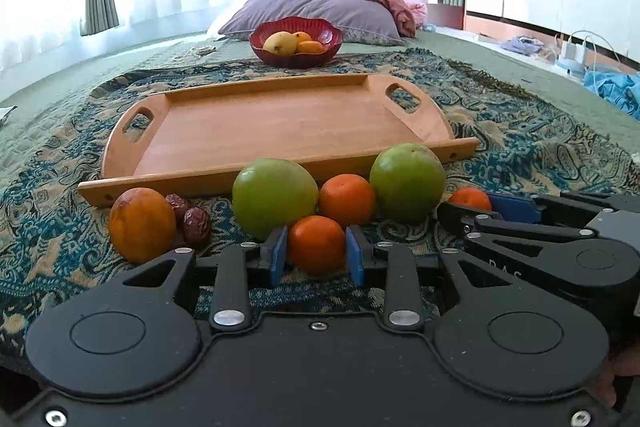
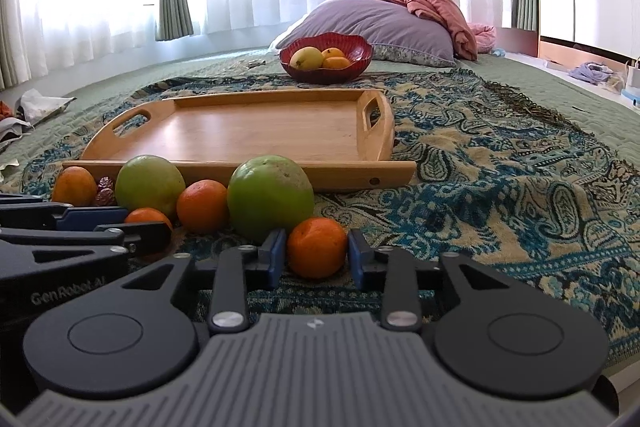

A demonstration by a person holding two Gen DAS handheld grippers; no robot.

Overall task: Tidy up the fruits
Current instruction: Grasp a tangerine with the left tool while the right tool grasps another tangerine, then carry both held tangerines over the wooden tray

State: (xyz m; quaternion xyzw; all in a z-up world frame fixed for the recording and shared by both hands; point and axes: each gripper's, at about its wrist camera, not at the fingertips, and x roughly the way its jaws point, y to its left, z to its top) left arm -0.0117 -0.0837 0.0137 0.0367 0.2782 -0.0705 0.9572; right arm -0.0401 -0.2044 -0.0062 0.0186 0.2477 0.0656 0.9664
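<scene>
A row of fruit lies on a patterned blanket in front of an empty wooden tray point(image 1: 280, 123) point(image 2: 248, 131). My left gripper point(image 1: 316, 253) has its blue pads against a small orange tangerine point(image 1: 316, 243). My right gripper point(image 2: 317, 253) has its pads against another tangerine point(image 2: 317, 247), which also shows in the left wrist view point(image 1: 470, 197). Between them sit a third tangerine point(image 1: 347, 199) point(image 2: 202, 205) and two green round fruits point(image 1: 274, 197) point(image 1: 408, 181). An orange oval fruit point(image 1: 142, 223) and two red dates point(image 1: 196, 223) lie at the left.
A red bowl point(image 1: 296, 57) point(image 2: 326, 73) with yellow and orange fruit stands behind the tray. Behind it are a purple pillow point(image 1: 312, 7) and a pink quilt. Cables and blue cloth point(image 1: 612, 87) lie at the right; papers point(image 2: 40, 105) lie at the left.
</scene>
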